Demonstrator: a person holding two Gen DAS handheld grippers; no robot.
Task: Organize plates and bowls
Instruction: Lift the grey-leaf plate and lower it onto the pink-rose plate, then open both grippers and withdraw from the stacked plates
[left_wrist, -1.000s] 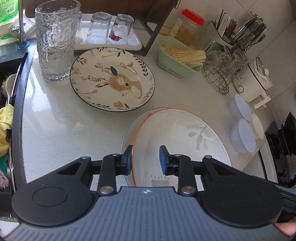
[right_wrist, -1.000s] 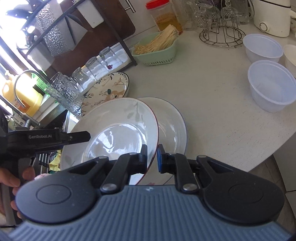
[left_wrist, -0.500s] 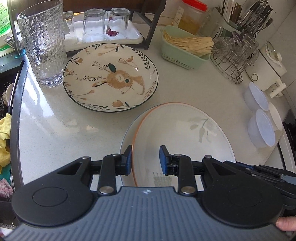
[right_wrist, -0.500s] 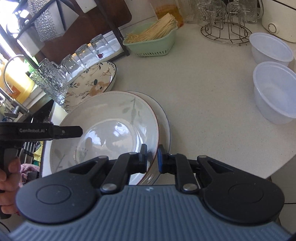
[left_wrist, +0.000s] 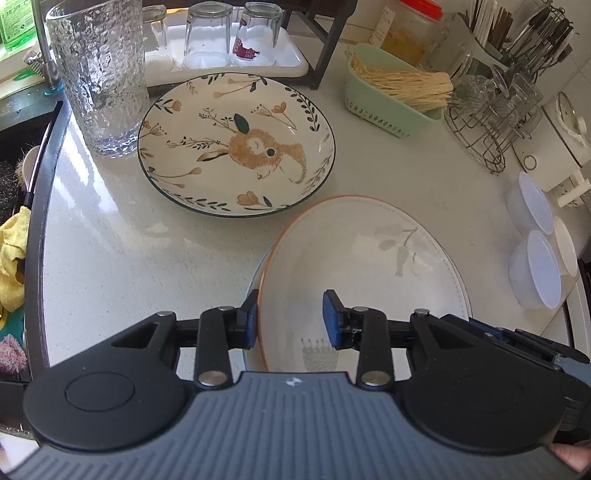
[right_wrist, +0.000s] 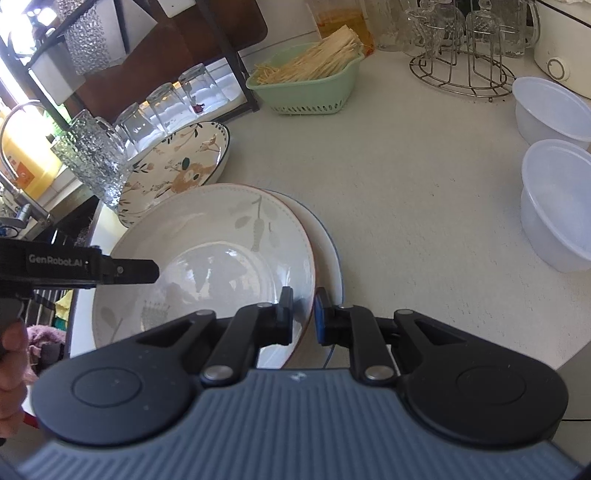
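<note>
A white orange-rimmed plate (left_wrist: 362, 266) (right_wrist: 207, 243) with a grey leaf print lies on a blue-rimmed plate (right_wrist: 330, 243). My right gripper (right_wrist: 303, 314) is shut on the orange-rimmed plate's near right rim. My left gripper (left_wrist: 290, 319) is open, its jaws on either side of that plate's left rim without clamping it; it also shows in the right wrist view (right_wrist: 125, 271). A rabbit-pattern plate (left_wrist: 236, 144) (right_wrist: 173, 173) lies flat behind. Two translucent plastic bowls (right_wrist: 554, 107) (right_wrist: 557, 203) stand at the right.
A tall textured glass (left_wrist: 99, 77), a white tray of upturned glasses (left_wrist: 225, 40), a green basket of sticks (left_wrist: 395, 92), a wire glass rack (left_wrist: 491, 122) and a white appliance (left_wrist: 565, 140) line the back. The sink (left_wrist: 18, 177) is at the left.
The orange-rimmed plate has come down from tilted to nearly flat over the blue-rimmed plate. Both grippers have kept their places at its rim.
</note>
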